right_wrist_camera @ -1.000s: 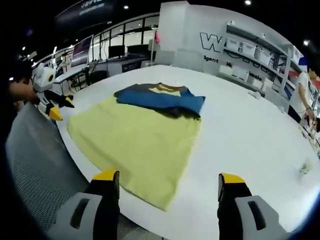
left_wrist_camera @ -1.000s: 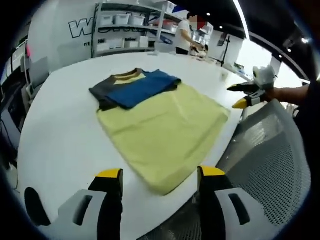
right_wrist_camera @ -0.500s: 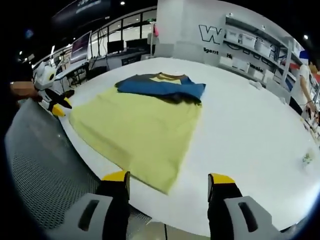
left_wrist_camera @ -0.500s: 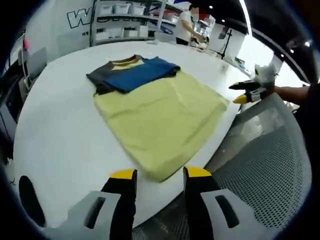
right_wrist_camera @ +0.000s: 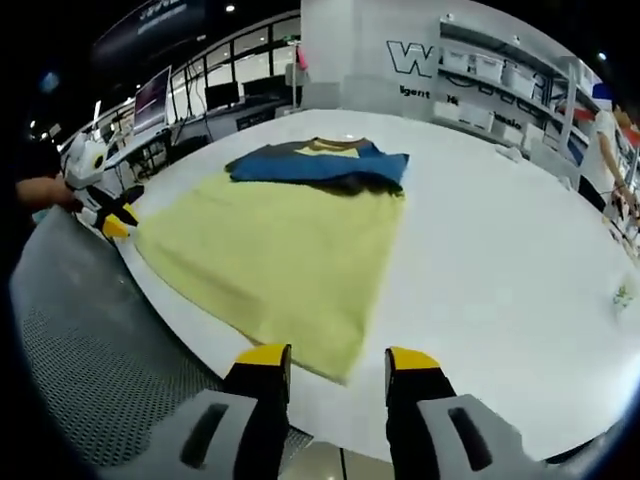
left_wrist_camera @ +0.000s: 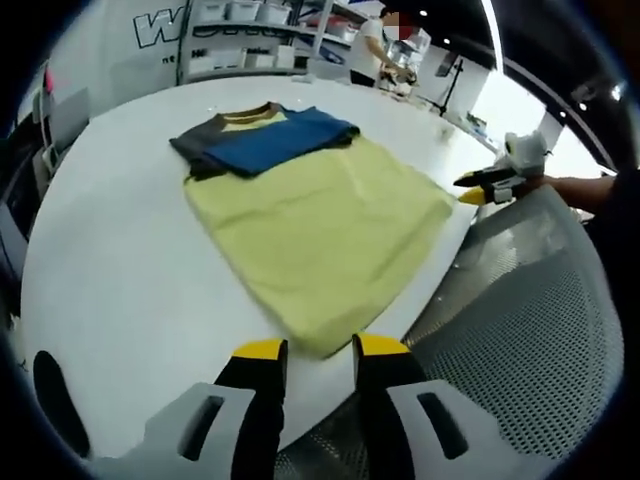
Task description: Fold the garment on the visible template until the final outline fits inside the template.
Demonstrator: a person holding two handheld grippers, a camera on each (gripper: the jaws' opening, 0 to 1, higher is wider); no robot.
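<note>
A folded garment (left_wrist_camera: 265,140) (right_wrist_camera: 320,165), blue over dark grey with a yellow collar, lies at the far end of a pale yellow template sheet (left_wrist_camera: 320,230) (right_wrist_camera: 270,250) on a white table (left_wrist_camera: 110,280) (right_wrist_camera: 500,280). My left gripper (left_wrist_camera: 320,350) hovers at the table's near edge, open with a narrow gap, and one sheet corner shows just beyond its tips. My right gripper (right_wrist_camera: 337,358) hovers open and narrow at another near corner. The right gripper (left_wrist_camera: 470,190) appears off the table edge in the left gripper view. The left gripper (right_wrist_camera: 118,222) appears at the left in the right gripper view.
Grey mesh chair backs (left_wrist_camera: 520,330) (right_wrist_camera: 90,330) stand against the table's near edge, under both grippers. Shelves with white bins (left_wrist_camera: 250,30) (right_wrist_camera: 500,90) and a person (left_wrist_camera: 375,45) (right_wrist_camera: 605,130) are beyond the table. A small object (right_wrist_camera: 622,293) lies near the table's right edge.
Both grippers' jaws have narrowed steadily. Both cameras have drawn back and down toward the near table edge. Garment and template lie as before.
</note>
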